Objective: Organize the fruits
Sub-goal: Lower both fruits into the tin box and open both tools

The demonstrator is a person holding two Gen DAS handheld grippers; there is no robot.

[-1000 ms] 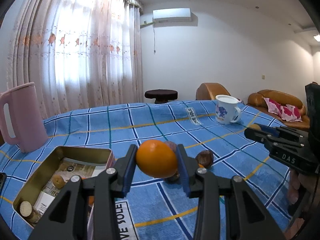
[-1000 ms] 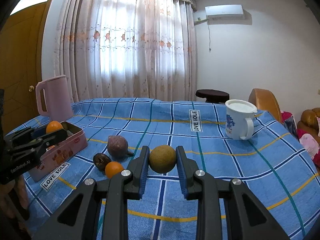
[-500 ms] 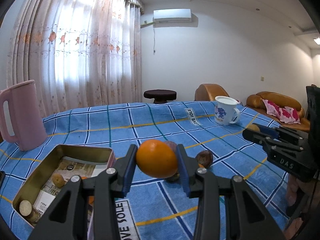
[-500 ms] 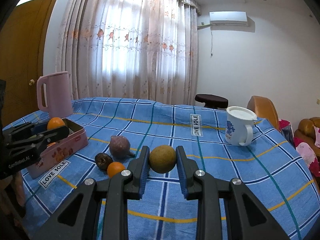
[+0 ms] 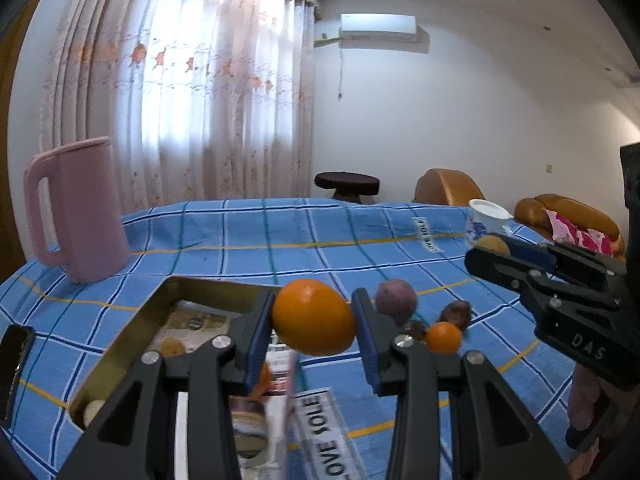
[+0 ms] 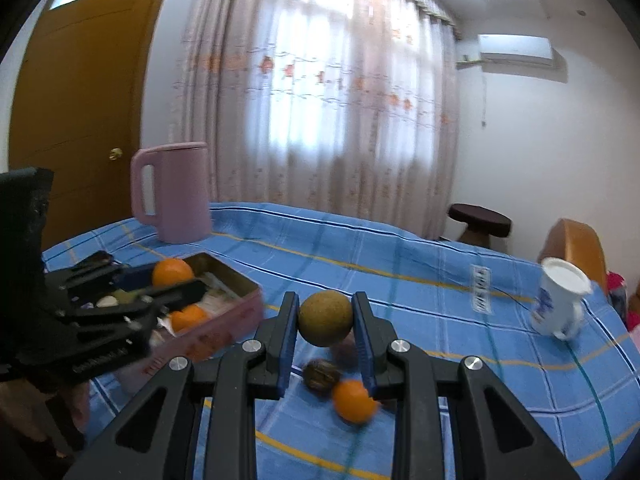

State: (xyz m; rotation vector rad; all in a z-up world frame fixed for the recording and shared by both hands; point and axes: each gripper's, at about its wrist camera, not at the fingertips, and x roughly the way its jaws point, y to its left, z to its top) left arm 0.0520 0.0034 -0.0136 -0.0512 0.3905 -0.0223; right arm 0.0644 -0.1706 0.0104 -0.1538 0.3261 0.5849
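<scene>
My left gripper point(image 5: 313, 314) is shut on a large orange point(image 5: 314, 317), held just above the right rim of an open gold-lined tin point(image 5: 160, 300). The right wrist view shows that orange point(image 6: 172, 272) over the tin's pink wall point(image 6: 224, 322), with a second orange point(image 6: 188, 317) lying inside. My right gripper point(image 6: 325, 322) is shut on a round brown-green fruit point(image 6: 326, 323) above the blue checked cloth. On the cloth lie a purple fruit point(image 5: 396, 300), a dark brown fruit point(image 6: 320, 374) and a small orange point(image 6: 354, 400).
A pink jug point(image 5: 76, 212) stands behind the tin at the far left. A white mug point(image 6: 560, 304) with blue print sits at the right of the table. A dark phone point(image 5: 14, 360) lies at the left edge. The right gripper point(image 5: 486, 250) comes in from the right.
Both grippers have swung to the left with their fruits still held. The left one now hangs over the tin's right rim, and the right one has come closer to the tin.
</scene>
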